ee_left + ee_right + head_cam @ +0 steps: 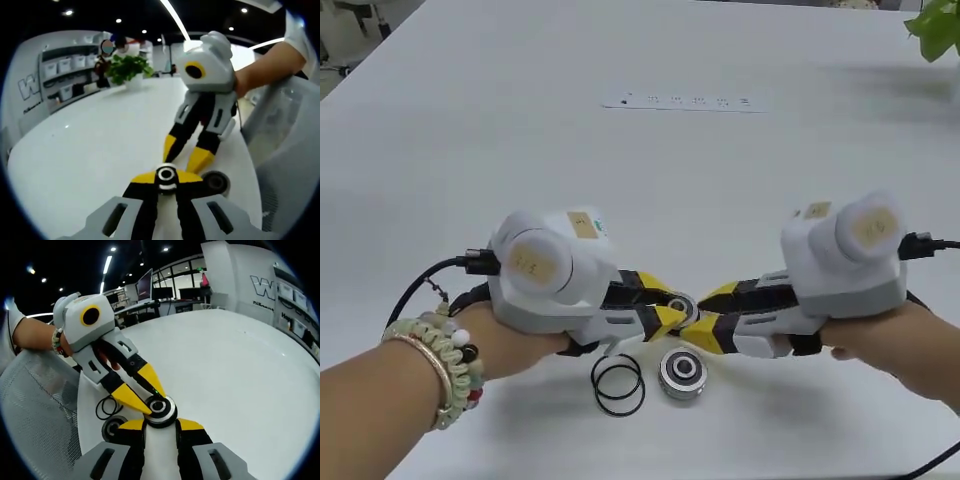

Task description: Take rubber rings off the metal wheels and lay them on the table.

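A: Where's the wheel point(160, 410)?
B: Up off the table point(620, 180), btwn both claws. Left claw point(665, 312) & right claw point(705, 322) each look clamped on it.
A: Step?
B: Prob. peeling rubber off it. Two rings point(618, 383) lie by a second wheel point(682, 372) below.
A: Next?
B: One side holds firm, other pulls w/o slipping.

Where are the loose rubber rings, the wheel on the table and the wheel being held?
rubber rings point(618, 384), head view, middle of overlapping pair.
table wheel point(682, 372), head view, its hub.
held wheel point(160, 409), right gripper view, its face.
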`<move>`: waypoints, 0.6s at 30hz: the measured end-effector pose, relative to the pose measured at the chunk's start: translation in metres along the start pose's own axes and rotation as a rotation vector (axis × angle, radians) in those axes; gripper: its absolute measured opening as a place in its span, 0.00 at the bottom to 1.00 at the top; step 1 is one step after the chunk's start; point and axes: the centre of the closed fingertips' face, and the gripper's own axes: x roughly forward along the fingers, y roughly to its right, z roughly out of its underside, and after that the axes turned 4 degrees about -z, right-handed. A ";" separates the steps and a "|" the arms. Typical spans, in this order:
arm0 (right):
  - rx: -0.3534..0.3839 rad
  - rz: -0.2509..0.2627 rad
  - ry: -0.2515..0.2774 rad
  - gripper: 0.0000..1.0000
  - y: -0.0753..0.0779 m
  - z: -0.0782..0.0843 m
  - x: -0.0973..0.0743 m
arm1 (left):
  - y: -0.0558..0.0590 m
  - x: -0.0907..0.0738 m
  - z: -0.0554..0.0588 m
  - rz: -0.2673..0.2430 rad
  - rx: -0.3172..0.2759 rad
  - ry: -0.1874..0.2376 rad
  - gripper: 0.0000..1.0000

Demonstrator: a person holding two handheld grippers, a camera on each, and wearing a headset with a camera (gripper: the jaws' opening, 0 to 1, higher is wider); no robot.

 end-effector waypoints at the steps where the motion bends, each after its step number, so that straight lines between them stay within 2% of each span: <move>1: -0.016 -0.009 -0.002 0.19 -0.002 0.000 0.000 | 0.000 0.000 0.000 0.000 0.000 0.000 0.13; 18: -0.109 0.005 -0.028 0.12 -0.003 0.001 -0.004 | -0.001 0.000 0.000 -0.007 -0.013 -0.001 0.13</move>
